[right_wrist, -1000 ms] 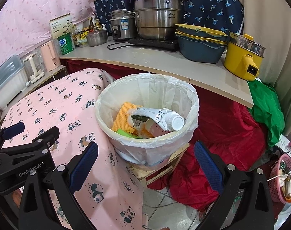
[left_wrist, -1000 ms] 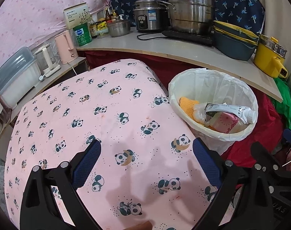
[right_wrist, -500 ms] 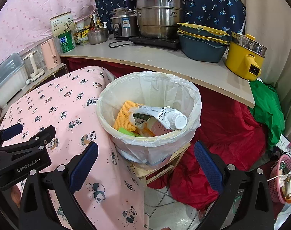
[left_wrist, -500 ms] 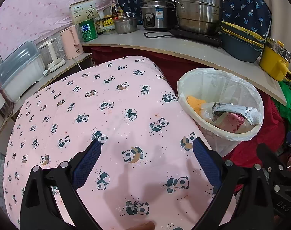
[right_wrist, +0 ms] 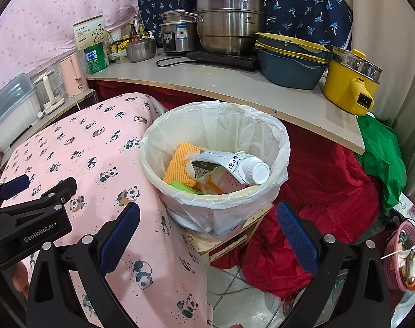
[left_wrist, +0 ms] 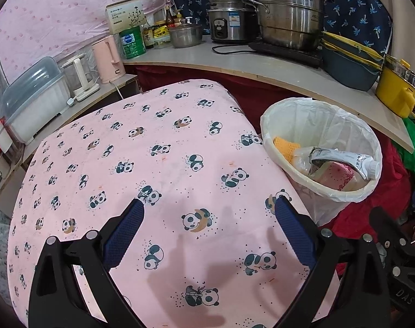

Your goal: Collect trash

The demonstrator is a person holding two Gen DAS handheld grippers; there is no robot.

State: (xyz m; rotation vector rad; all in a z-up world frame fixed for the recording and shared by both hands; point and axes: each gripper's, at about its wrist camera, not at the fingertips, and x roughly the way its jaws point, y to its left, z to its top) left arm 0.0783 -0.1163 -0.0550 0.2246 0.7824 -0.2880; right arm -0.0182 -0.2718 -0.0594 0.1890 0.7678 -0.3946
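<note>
A white-lined trash bin [right_wrist: 270, 136] stands on a small wooden stool beside the table; it also shows in the left wrist view [left_wrist: 289, 109]. Inside lie a crushed white bottle [right_wrist: 234, 165], an orange foam net [right_wrist: 180, 164], a green scrap [right_wrist: 180, 185] and a pink wrapper [left_wrist: 341, 172]. My left gripper [left_wrist: 209, 213] is open and empty above the pink panda tablecloth [left_wrist: 153, 164]. My right gripper [right_wrist: 207, 216] is open and empty, in front of the bin and a little lower than its rim. The left gripper's body [right_wrist: 30, 218] shows at the left of the right wrist view.
A curved counter [right_wrist: 221, 87] behind holds steel pots [right_wrist: 229, 22], a rice cooker [right_wrist: 177, 35], blue basins [right_wrist: 289, 63], a yellow pot [right_wrist: 349, 84] and jars. A pink kettle [left_wrist: 109, 57] and plastic box [left_wrist: 35, 95] stand at left. Red [right_wrist: 316, 205] and green cloth [right_wrist: 382, 158] lie at right, with a pink basket [right_wrist: 404, 257].
Both grippers have pulled back and up a little; the bin and table sit slightly farther and lower in view. Jaws stay open and empty.
</note>
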